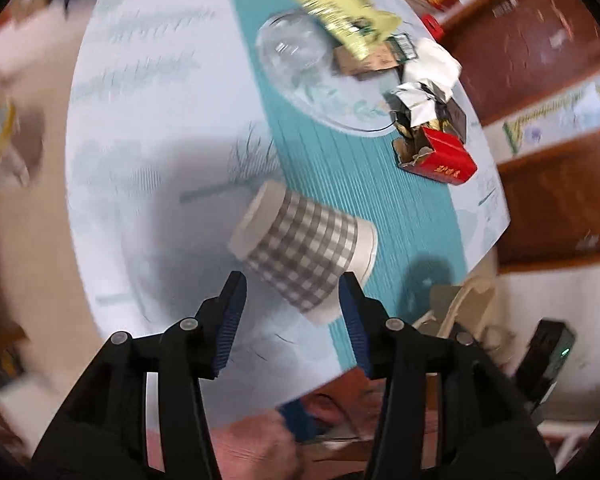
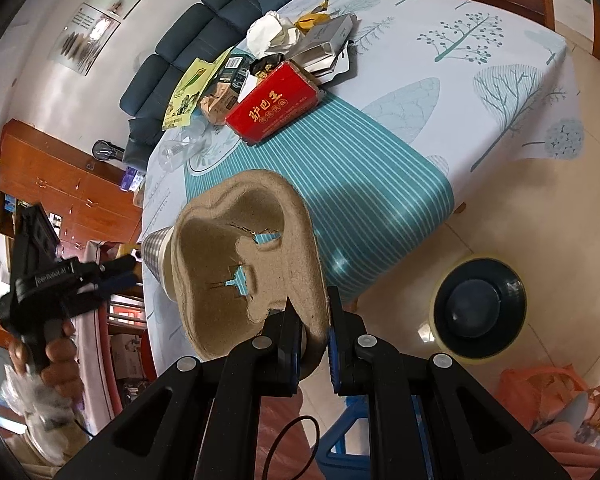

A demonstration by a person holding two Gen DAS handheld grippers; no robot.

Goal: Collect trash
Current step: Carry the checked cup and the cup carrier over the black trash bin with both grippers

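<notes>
Trash sits in a heap on my table (image 2: pixel 480 8), near its far edge: a red box (image 2: pixel 274 104), a yellow wrapper (image 1: pixel 340 4), crumpled white paper (image 2: pixel 268 32), a silver box (image 2: pixel 326 42) and a clear plastic cup (image 1: pixel 294 50).

My left gripper (image 1: pixel 292 288) is partly open. Its blue pads (image 1: pixel 232 316) stand apart, and I see nothing pressed between them. A checked paper cup (image 1: pixel 304 252) lies on its side on the table just past the fingertips, close to the near edge, half on the white cloth and half on the teal striped mat (image 1: pixel 340 176). The pads do not touch it. This view is blurry.

My right gripper (image 2: pixel 314 344) is clenched on a brown pulp cup tray (image 2: pixel 236 264). The two pads pinch the tray's lower rim, and the tray stands up in front of the camera above the near edge of the table. Through the cuts in the tray I see the teal mat behind.

In the right view, a hand (image 2: pixel 56 360) holds the left gripper beside the table's left edge, with the checked cup just by its tips.

A round bin (image 2: pixel 480 300) with a dark lid stands on the floor by the table's near corner.
</notes>
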